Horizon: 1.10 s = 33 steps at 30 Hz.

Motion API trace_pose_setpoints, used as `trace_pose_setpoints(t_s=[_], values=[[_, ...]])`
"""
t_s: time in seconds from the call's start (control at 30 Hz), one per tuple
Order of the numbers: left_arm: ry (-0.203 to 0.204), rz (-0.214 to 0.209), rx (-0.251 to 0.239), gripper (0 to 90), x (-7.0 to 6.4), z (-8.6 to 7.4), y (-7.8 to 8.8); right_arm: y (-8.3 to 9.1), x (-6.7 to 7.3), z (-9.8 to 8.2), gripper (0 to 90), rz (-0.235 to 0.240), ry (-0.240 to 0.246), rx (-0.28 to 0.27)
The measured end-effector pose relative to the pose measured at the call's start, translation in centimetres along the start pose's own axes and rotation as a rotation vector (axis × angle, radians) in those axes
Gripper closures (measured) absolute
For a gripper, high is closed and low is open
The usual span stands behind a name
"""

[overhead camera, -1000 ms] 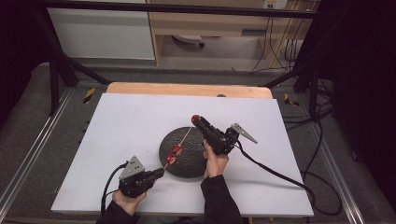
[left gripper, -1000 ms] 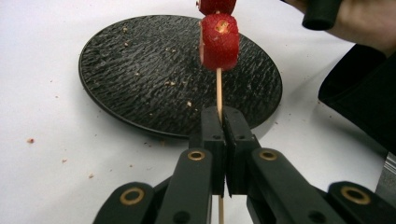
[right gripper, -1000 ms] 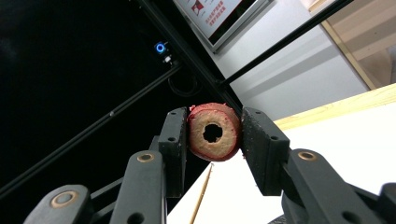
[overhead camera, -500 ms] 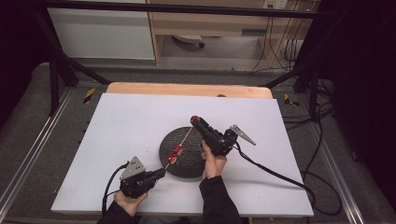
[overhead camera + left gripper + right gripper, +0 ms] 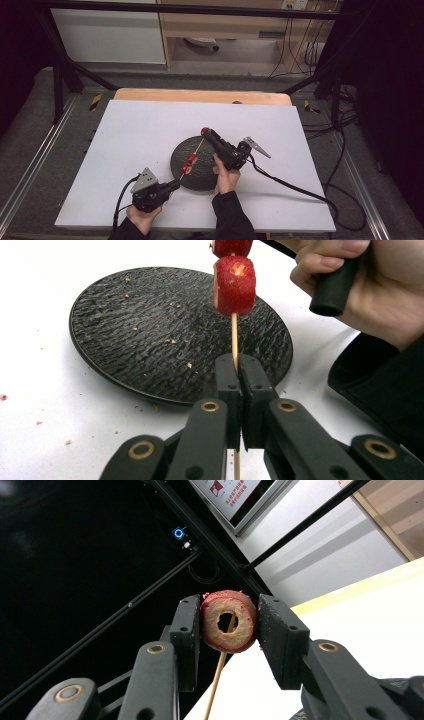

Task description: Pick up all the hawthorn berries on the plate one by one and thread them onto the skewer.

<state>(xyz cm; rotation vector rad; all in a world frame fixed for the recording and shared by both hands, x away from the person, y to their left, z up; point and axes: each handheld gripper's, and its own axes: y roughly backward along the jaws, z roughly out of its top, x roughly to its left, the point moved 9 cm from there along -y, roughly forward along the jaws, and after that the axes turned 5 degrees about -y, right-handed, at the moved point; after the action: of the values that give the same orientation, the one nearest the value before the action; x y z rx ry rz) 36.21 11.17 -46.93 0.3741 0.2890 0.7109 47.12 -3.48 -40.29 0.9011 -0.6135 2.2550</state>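
Note:
My left gripper [image 5: 174, 184] is shut on the lower end of a thin wooden skewer [image 5: 234, 337], which slants up over the black round plate [image 5: 200, 175]. Two red strawberry pieces [image 5: 189, 163] are threaded on the skewer; in the left gripper view the nearer strawberry piece [image 5: 234, 285] hangs above the plate [image 5: 150, 335]. My right gripper [image 5: 206, 133] is shut on a red-skinned ring slice [image 5: 246, 626] at the skewer's top. The skewer tip [image 5: 218, 672] passes into the slice's hole. The left gripper [image 5: 236, 371] has its jaws pressed together on the stick.
The plate lies on a white sheet [image 5: 140, 135] over a wooden table [image 5: 200, 95]. Crumbs dot the plate and the sheet. Black cables [image 5: 295, 185] trail off to the right. A person's hand [image 5: 370, 290] holds the right gripper's handle close above the plate.
The right gripper with its slice has shifted slightly left and down along the skewer's line. The left gripper and skewer have hardly moved.

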Motion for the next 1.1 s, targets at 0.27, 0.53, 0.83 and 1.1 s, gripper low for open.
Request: trace_pose_setpoints(t_s=[0.27, 0.53, 0.83, 1.1], values=[[0.003, 0.010, -0.003, 88.3, -0.1, 0.1, -0.1, 0.2, 0.0, -0.9, 62.7, 0.001, -0.008, 0.026], [0.005, 0.005, 0.004, 88.3, 0.0, 0.0, -0.3, 0.4, 0.1, -2.0, 62.8, 0.003, -0.008, 0.062], [0.005, 0.007, 0.012, 88.3, 0.1, 0.0, -0.4, 0.8, 0.2, -3.4, 62.8, 0.000, -0.003, 0.109], [0.001, 0.007, 0.018, 88.3, 0.1, 0.0, -0.5, 1.2, 0.3, -4.2, 62.8, -0.003, 0.015, 0.130]])
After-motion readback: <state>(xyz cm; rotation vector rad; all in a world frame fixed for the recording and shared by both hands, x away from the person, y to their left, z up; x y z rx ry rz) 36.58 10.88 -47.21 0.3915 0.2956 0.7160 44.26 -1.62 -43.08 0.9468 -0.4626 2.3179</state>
